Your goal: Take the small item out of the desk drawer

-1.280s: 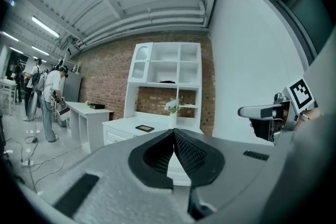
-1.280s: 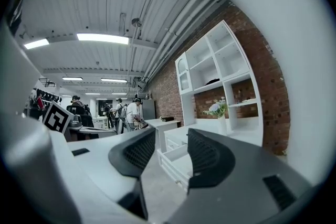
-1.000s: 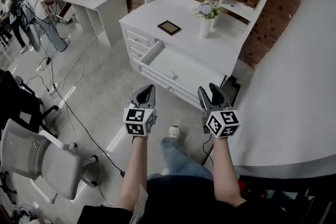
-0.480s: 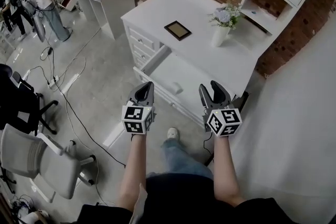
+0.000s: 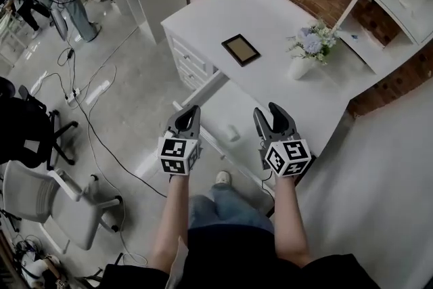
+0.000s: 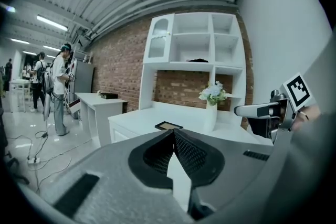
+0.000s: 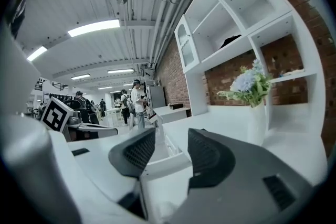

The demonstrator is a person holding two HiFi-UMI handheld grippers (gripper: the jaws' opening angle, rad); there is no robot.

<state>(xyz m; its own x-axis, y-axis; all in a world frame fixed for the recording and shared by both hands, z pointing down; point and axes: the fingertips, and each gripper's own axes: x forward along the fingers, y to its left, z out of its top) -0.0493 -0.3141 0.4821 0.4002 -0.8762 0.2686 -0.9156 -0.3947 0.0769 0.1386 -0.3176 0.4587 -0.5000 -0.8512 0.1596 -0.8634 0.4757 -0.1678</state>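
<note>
White desk (image 5: 270, 17) fills the head view, its drawer (image 5: 215, 99) open; the small item (image 5: 232, 132) lies by the drawer's front edge, between left gripper (image 5: 192, 110) and right gripper (image 5: 268, 112). Left gripper view: jaws pinched together, empty. Right gripper view: jaws wide (the readier tool), drawer straight ahead.

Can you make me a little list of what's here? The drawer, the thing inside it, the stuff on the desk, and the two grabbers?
drawer: open, pulled out of the white desk
small item: white, lying in the drawer, nothing touching it
on the desk: dark picture frame lying flat; vase of flowers standing upright
left gripper: jaws shut, holding nothing
right gripper: jaws open, nothing between them
</note>
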